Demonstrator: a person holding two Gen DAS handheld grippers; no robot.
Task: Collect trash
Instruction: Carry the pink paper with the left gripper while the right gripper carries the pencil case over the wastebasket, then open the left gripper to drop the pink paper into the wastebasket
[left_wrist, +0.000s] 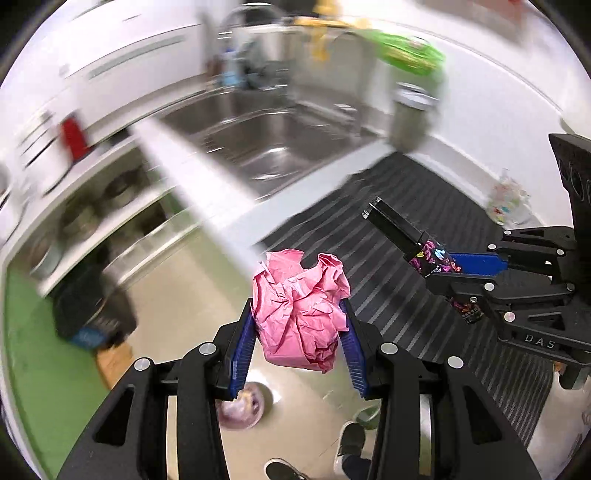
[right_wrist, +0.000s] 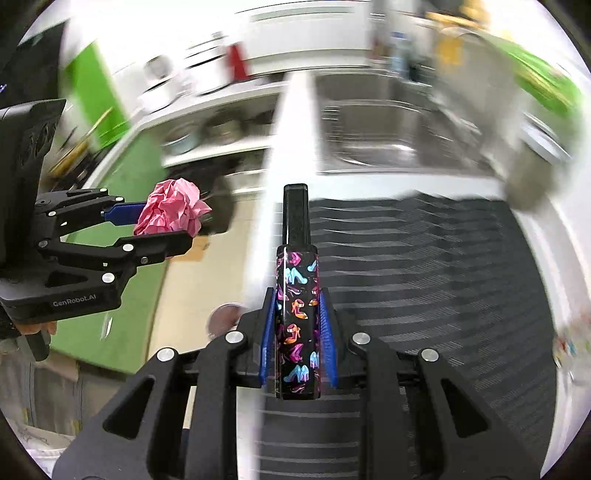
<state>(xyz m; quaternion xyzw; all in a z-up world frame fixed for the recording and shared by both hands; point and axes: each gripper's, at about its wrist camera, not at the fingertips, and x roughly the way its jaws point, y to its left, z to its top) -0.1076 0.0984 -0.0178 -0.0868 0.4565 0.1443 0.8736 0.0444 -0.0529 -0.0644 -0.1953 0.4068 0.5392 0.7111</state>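
Left jaws: partly closed, blue pads (left_wrist: 242, 360) pressing both sides of a crumpled pink paper ball (left_wrist: 301, 312), which bulges out above and ahead of the fingers.
Right jaws: narrowly set, blue pads (right_wrist: 269, 332) clamped on the flat sides of a slim black box (right_wrist: 297, 314) printed with coloured high-heeled shoes.
Left gripper (left_wrist: 299, 347): tilted downward over the pale floor (left_wrist: 177, 332), beside the counter edge; in the right wrist view it (right_wrist: 173, 229) sits at the left, carrying the same pink ball (right_wrist: 170, 212).
Right gripper (right_wrist: 297, 343): tilted downward over the grey striped mat (right_wrist: 424, 277); in the left wrist view it (left_wrist: 443, 273) reaches in from the right, with the box (left_wrist: 434, 260) sticking out past its fingers.
Box: a plain black upper section stands out beyond the patterned part, well clear of the pads.
Both pieces of trash: held in the air, touching nothing but the pads.
Sink (left_wrist: 266, 136): steel basin behind the mat, blurred.
Green bag (left_wrist: 410, 51): blurred, at the top right above the counter.
Clear wrapper (left_wrist: 508, 201): lies on the white counter at the far right edge of the mat.
Person: shoes (left_wrist: 284, 469) show on the floor below the left gripper.
Background: streaked with motion blur; shelf contents cannot be made out.
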